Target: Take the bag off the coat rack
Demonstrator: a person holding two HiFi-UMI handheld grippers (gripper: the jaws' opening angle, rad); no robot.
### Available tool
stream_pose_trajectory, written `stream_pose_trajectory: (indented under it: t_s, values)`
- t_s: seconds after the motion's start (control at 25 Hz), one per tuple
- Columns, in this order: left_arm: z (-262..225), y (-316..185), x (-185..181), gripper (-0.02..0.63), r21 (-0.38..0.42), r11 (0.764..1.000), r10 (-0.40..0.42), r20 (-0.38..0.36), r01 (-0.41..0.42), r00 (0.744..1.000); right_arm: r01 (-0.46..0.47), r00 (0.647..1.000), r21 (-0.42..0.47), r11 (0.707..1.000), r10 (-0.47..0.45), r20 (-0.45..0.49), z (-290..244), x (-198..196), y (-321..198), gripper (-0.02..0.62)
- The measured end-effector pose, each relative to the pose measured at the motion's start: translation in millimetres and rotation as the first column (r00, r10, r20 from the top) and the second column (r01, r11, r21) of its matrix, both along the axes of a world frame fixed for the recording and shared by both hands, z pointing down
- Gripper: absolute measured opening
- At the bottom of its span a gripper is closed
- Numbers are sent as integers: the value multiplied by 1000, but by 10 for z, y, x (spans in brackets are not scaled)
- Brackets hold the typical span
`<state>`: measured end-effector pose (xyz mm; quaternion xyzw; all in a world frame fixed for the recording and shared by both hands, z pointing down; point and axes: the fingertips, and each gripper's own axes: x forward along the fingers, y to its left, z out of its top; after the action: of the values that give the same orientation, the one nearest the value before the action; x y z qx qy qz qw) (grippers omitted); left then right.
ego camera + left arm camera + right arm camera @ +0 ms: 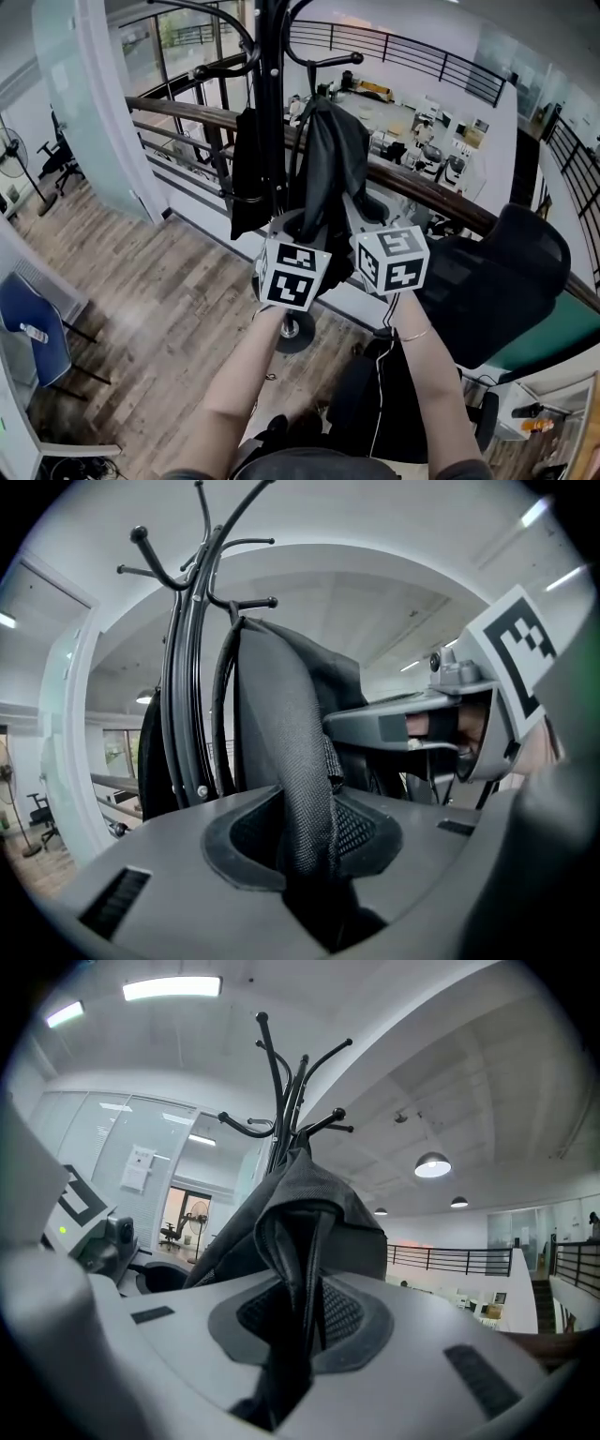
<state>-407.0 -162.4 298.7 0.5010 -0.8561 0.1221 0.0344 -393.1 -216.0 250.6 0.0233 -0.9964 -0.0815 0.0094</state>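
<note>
Left tongs [305,841], right tongs [300,1321] clamp bag [333,159], seemingly hooked

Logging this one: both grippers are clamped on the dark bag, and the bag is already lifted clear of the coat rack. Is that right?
Not quite. The bag is not clear of the coat rack: the head view shows it hanging from one of the rack's hooks. The rest holds: the left gripper and the right gripper are both clamped on it.

Bag [330,155] is hung on the coat rack [274,84], railing [178,108] behind; left gripper [305,836] and right gripper [302,1312] are clamped on it, side by side.
</note>
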Motion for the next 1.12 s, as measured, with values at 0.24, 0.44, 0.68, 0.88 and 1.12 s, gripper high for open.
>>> stream_pose_trajectory:
  t_s: [0.24,0.44,0.68,0.88,1.12]
  values:
    - [-33,17,11,60,62,998,6,-52,-3,999,-33,999,11,999,33,15,-45,29,-16,15]
    - [-165,46,101,55,125,992,34,-49,-28,998,-72,995,39,997,69,68,-163,138,22,14]
    - [-294,76,221,54,182,982,63,-62,-51,996,-97,991,101,990,87,106,-296,267,98,12]
    - [-440,68,326,52,232,969,97,-64,-80,993,-108,986,123,987,91,136,-433,389,125,12]
    - [-640,55,444,52,282,953,123,-44,-106,991,-129,979,175,976,97,181,-645,539,176,12]
